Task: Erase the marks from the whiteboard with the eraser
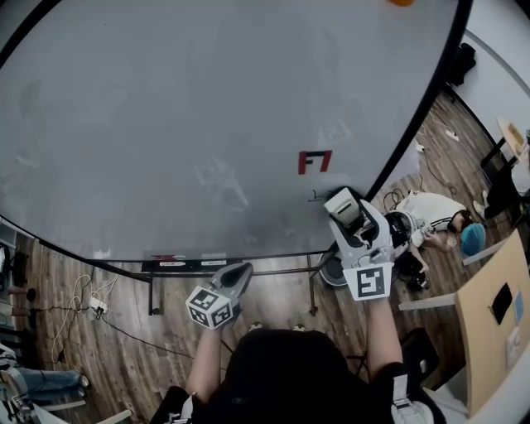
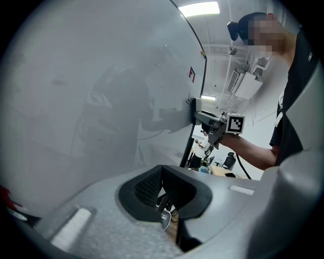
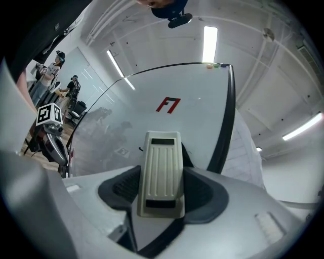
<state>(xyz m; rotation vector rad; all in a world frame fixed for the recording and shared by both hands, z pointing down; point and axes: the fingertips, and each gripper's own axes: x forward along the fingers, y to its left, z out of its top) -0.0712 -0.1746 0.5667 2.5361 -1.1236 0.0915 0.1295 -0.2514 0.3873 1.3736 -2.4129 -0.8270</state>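
Note:
The big whiteboard (image 1: 166, 124) fills most of the head view. A red mark (image 1: 315, 161) sits near its lower right, with a small black scribble (image 1: 315, 197) just below it. My right gripper (image 1: 349, 214) is shut on a beige ribbed eraser (image 1: 342, 205), held just below and right of the scribble. In the right gripper view the eraser (image 3: 162, 172) points at the board, the red mark (image 3: 168, 104) lies ahead of it, and the scribble (image 3: 140, 149) lies to its left. My left gripper (image 1: 238, 275) hangs below the board's bottom edge, shut and empty (image 2: 162, 189).
A marker tray (image 1: 178, 263) runs under the board on a black stand. Cables (image 1: 83, 302) lie on the wood floor at the left. A person (image 1: 439, 217) is low on the floor at the right, beside a wooden desk (image 1: 489, 306). An orange magnet (image 1: 402, 2) sits on the board's top edge.

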